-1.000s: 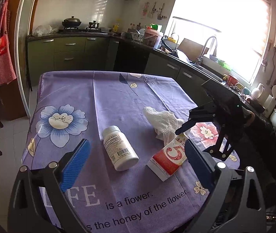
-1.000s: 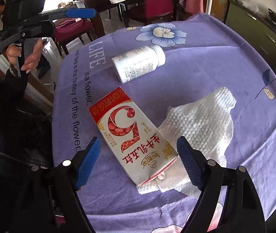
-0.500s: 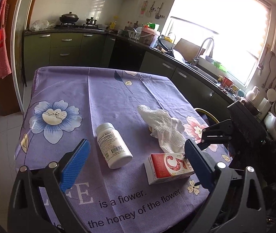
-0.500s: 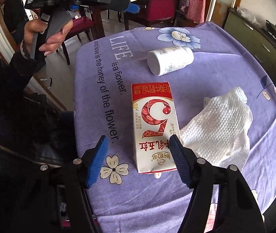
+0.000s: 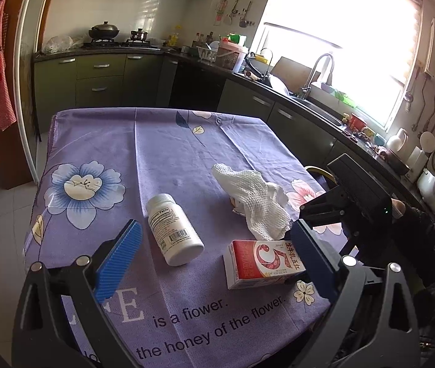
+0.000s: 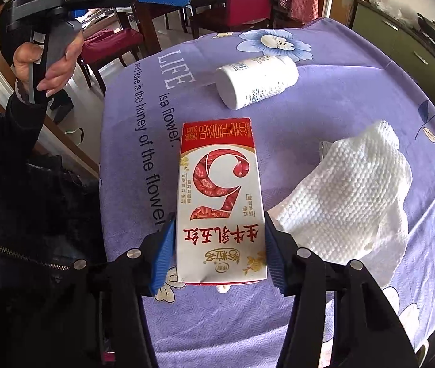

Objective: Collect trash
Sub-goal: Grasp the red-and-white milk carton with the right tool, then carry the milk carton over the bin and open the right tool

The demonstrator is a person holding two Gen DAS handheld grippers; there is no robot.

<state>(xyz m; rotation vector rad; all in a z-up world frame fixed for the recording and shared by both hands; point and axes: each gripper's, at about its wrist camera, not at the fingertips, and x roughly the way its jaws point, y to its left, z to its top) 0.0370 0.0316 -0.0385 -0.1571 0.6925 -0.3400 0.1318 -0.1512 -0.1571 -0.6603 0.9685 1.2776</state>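
Where jaws stood wide before, right gripper (image 6: 219, 253) closing around carton (image 6: 220, 196).

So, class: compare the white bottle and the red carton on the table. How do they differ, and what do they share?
The white bottle is round and plain white with small print; the red carton is boxy, red and white, with a large 5. The bottle lies free, while the carton sits between the closing right gripper pads. Both lie on their sides on the purple tablecloth.

The tablecloth (image 5: 168, 141) read "LIFE is a flower. the honey of the flower."; the carton (image 6: 220, 196) bore a large "5".
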